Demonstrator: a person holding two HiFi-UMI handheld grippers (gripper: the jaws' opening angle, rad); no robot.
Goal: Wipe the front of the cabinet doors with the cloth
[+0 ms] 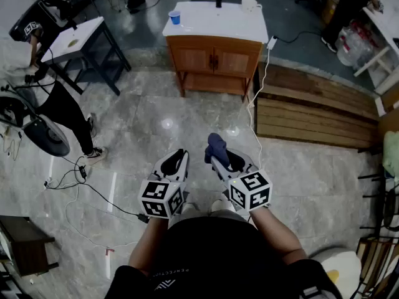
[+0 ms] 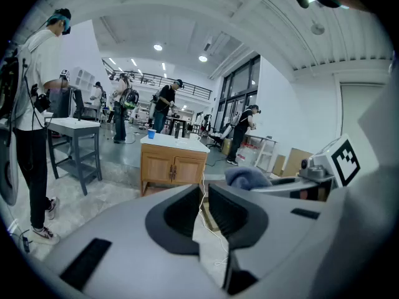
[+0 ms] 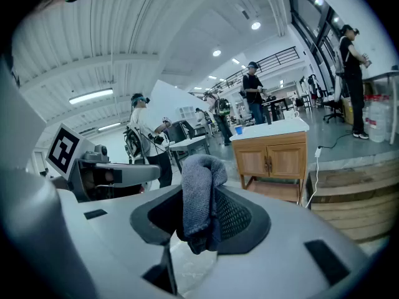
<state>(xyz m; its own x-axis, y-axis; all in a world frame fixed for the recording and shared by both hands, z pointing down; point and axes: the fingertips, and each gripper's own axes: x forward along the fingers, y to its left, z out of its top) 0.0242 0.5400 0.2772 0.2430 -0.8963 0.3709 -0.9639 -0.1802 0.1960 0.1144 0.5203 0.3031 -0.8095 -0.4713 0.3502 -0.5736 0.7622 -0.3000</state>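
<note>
The wooden cabinet with two doors and a white top stands some way ahead on the marble floor; it also shows as the cabinet and the cabinet. A dark blue cloth sticks up from my right gripper, which is shut on it. In the right gripper view the cloth is folded and pinched between the jaws of the right gripper. My left gripper is held beside it at waist height, jaws almost together with nothing between them. The left gripper points toward the cabinet.
A blue cup and a white object stand on the cabinet top. A white cable runs down the floor beside a low wooden platform. A person stands at the left near a dark table.
</note>
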